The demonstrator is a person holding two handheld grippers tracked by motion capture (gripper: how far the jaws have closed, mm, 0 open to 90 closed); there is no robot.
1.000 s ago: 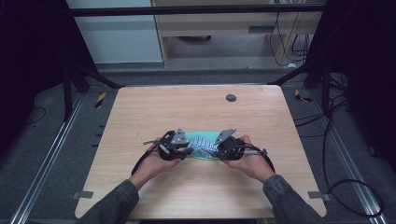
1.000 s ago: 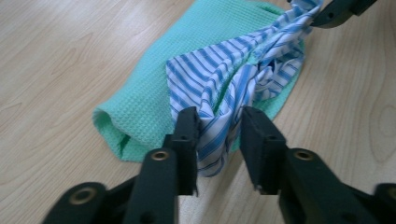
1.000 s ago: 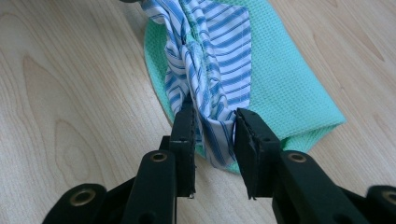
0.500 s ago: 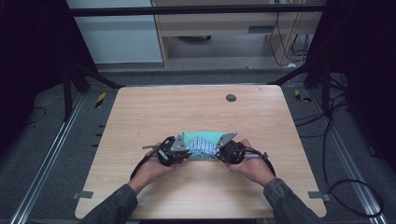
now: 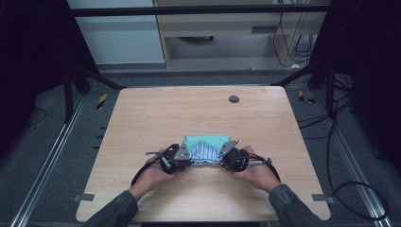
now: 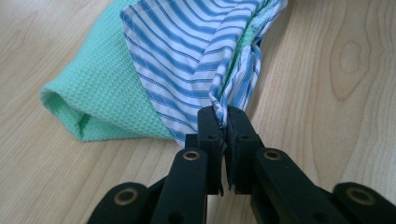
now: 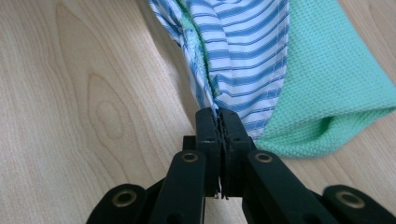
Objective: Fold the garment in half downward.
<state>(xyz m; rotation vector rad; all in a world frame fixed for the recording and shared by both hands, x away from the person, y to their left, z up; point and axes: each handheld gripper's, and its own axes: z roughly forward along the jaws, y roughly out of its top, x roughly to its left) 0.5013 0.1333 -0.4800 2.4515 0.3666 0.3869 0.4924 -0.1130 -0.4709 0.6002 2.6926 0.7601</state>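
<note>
High view | L tool [image 5: 185, 158] & R tool [image 5: 226, 158] each clamped on striped cloth [image 5: 204, 153]; green towel [image 5: 204, 141] beneath

In the high view, the near edge of the striped cloth [image 5: 204, 155] is being covered by both grippers, and the person's forearms are being cut off by the bottom edge. In the left gripper view, the cloth's far end is being cropped by the top edge. The small dark disc [image 5: 233, 99] is too small to be identified.
</note>
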